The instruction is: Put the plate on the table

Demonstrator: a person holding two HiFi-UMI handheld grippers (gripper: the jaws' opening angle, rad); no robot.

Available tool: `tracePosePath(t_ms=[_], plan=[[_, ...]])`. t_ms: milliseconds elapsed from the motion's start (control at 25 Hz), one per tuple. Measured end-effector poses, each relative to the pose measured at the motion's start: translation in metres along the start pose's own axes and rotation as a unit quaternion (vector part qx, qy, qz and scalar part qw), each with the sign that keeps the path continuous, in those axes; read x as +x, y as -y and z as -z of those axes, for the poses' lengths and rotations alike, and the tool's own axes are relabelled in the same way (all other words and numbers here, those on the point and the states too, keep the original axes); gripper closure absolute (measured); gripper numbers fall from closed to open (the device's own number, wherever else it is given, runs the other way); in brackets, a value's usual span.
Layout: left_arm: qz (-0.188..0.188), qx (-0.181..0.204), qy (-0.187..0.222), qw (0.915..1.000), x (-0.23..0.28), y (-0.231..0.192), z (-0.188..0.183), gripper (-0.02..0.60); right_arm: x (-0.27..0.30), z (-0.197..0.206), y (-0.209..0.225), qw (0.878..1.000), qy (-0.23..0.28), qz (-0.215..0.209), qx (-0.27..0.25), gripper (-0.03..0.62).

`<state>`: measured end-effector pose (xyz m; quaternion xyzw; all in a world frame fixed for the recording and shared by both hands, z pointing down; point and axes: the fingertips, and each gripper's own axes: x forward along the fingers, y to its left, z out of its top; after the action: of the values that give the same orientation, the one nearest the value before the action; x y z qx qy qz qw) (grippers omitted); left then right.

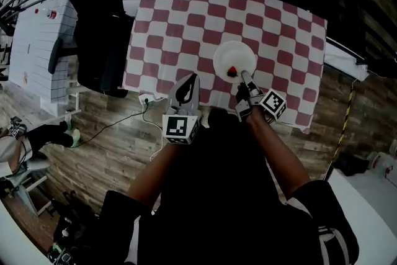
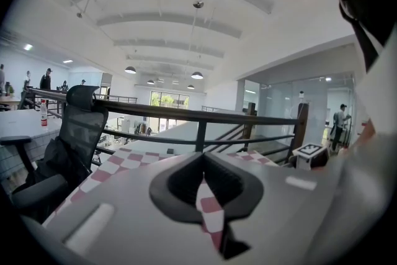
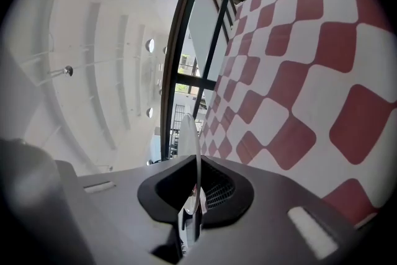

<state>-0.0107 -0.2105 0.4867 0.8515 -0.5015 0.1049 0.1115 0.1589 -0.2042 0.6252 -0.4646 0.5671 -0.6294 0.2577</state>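
R gripper (image 1: 243, 79) is clamped on the plate (image 1: 232, 54). Its jaws are nearly together, pinching the thin rim at the side nearest the person. The R gripper view shows that rim edge-on (image 3: 189, 133), squeezed between the pads. The plate is white and sits over the table (image 1: 173, 22), right of centre and toward the table's near edge. Can't tell if it's resting on the checked cloth or just above it. There's a small red bit (image 1: 232, 71) on the plate, on the side facing the table's near edge.

L gripper (image 1: 192, 76) is at the table's near edge, left of the plate and not touching it. Its jaw tips are together w/ nothing held, and only cloth shows through the slit behind them (image 2: 203, 158).

A black chair (image 1: 93, 22) stands at the table's left side.
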Motion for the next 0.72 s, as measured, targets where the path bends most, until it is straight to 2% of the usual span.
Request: tracePosePath(t_ms=[200, 600, 720], plan=[[-0.015, -0.031, -0.011, 0.9994, 0.006, -0.005, 0.008, 0.574, 0.016, -0.002, 0.022, 1.000, -0.009, 0.011, 0.003, 0.583], [-0.008, -0.028, -0.016, 0.9995, 0.031, -0.001, 0.007, 0.574, 0.048, -0.001, 0.070, 0.998, -0.013, 0.053, 0.028, 0.582], [-0.011, -0.030, -0.017, 0.9994, 0.036, -0.003, 0.007, 0.574, 0.058, -0.003, 0.088, 0.996, -0.023, 0.086, 0.013, 0.583]])
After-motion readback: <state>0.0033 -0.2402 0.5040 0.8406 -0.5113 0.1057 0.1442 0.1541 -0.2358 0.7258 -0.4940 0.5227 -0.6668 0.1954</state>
